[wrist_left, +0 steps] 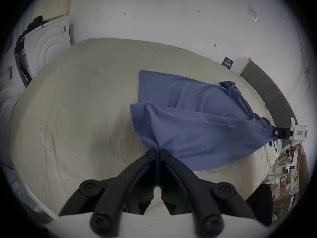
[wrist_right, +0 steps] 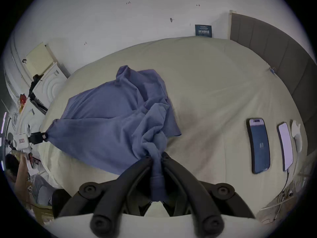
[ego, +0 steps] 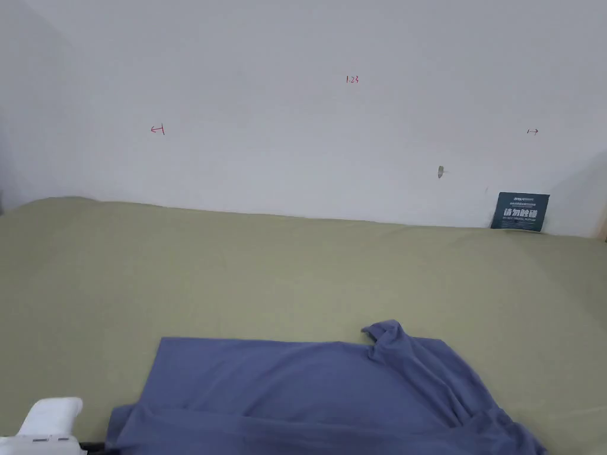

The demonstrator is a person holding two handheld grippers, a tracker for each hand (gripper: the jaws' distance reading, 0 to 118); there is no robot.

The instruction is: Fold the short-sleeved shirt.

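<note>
While clamped on the blue shirt (wrist_left: pixel 197 121) at two points, left gripper (wrist_left: pixel 158 149) pinching a thin edge, right gripper (wrist_right: pixel 157 157) closed on a thick bunched wad. Spread over the near part of the green-covered bed (ego: pixel 296 266), far half flat, near edge lifted between the claws, one sleeve (ego: pixel 385 335) rumpled. Judged early: laying out, no fold made yet. Next, probably: pull apart to tauten, lower flat, regrip the bunched side cleanly.
</note>
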